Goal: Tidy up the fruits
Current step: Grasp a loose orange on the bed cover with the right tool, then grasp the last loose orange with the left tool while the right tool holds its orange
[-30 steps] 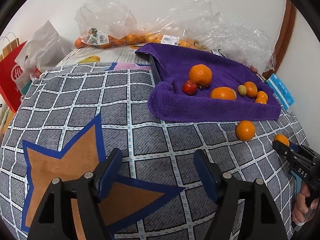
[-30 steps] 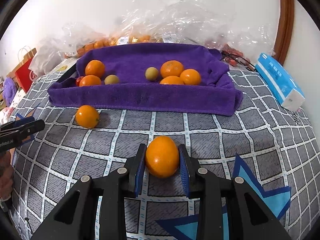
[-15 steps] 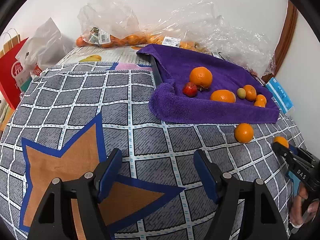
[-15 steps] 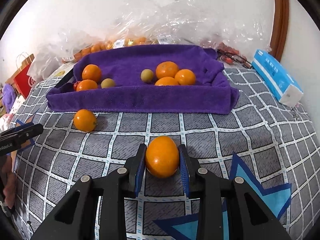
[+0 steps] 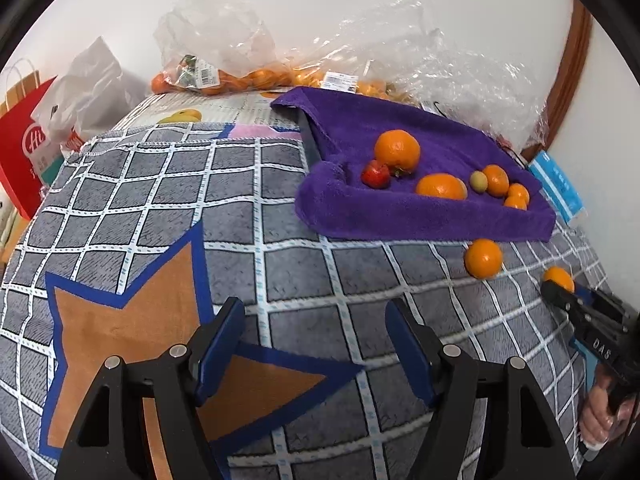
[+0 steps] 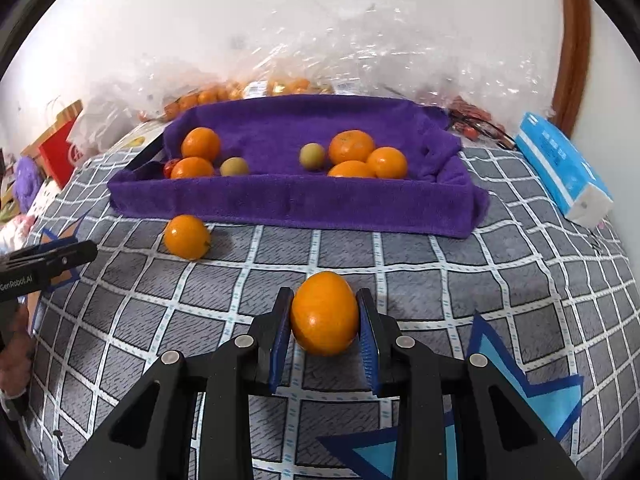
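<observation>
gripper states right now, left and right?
Left gripper: open, nothing between its jaws, which have just been closing a little.
Right gripper: shut on an orange, above the checked cloth.

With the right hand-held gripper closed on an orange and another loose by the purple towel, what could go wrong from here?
1. The held orange is round and pinched only at its sides by the right hand-held gripper; it may slip out on the way.
2. Dropped over the purple towel tray, it might knock the oranges clustered near its right end.
3. The loose orange on the checked cloth may roll if bumped.
</observation>
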Available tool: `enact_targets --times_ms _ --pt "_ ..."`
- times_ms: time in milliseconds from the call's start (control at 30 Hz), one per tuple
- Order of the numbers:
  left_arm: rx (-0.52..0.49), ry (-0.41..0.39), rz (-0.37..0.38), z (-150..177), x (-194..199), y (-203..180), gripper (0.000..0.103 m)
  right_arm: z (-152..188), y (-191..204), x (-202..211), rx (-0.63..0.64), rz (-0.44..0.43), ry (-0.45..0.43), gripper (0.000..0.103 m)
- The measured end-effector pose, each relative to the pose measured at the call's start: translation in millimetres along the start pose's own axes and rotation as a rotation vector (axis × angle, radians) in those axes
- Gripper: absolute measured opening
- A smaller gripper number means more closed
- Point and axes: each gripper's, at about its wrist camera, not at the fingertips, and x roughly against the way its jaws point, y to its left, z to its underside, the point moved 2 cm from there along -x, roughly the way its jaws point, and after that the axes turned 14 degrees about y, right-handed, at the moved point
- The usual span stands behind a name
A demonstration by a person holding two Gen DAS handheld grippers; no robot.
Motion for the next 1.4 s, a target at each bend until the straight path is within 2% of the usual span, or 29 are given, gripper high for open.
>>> enact_targets --times_ms 67,167,267,367,567,700,767,833,867,1133,1267,1400 --pt "0.001 -0.005 0.016 3 3 -5 0.068 1 -1 2 0.000 -0.016 -0.010 0.031" --pt "-0.002 -0.004 0.079 5 6 -23 0.068 2 -9 7 -0.035 -0.024 -0.034 0.031" --pt "-0.061 -0.001 0.066 -1 4 -48 0.068 3 -16 9 -0.045 0.002 -0.037 0.031" --pt "-0.094 -0.002 0.089 -8 2 -69 0.068 8 -26 14 -0.040 0.036 -0.047 0.032" --pt "-0.083 0.020 0.139 -23 -14 -97 0.067 16 -44 19 -0.077 0.025 -0.055 0.032" --pt "-0.098 0.027 0.114 -31 -30 -114 0.059 18 -47 19 -0.085 -0.009 -0.057 0.032" --pt "-0.088 0.030 0.097 -32 -37 -116 0.050 17 -46 15 -0.074 -0.036 -0.036 0.032" --pt "-0.095 0.013 0.078 -31 -41 -118 0.034 16 -42 11 -0.063 -0.038 -0.018 0.032" --pt "-0.101 0.012 0.091 -30 -40 -117 0.032 15 -40 10 -0.053 -0.034 -0.013 0.031" --pt "-0.033 -0.058 0.207 -22 -24 -97 0.032 16 -37 9 -0.043 -0.028 -0.010 0.031" --pt "0.003 -0.024 0.175 -19 -25 -89 0.032 16 -40 10 -0.054 -0.029 -0.016 0.031" --pt "-0.001 -0.044 0.158 -8 -16 -79 0.032 16 -41 10 -0.053 -0.034 -0.019 0.031"
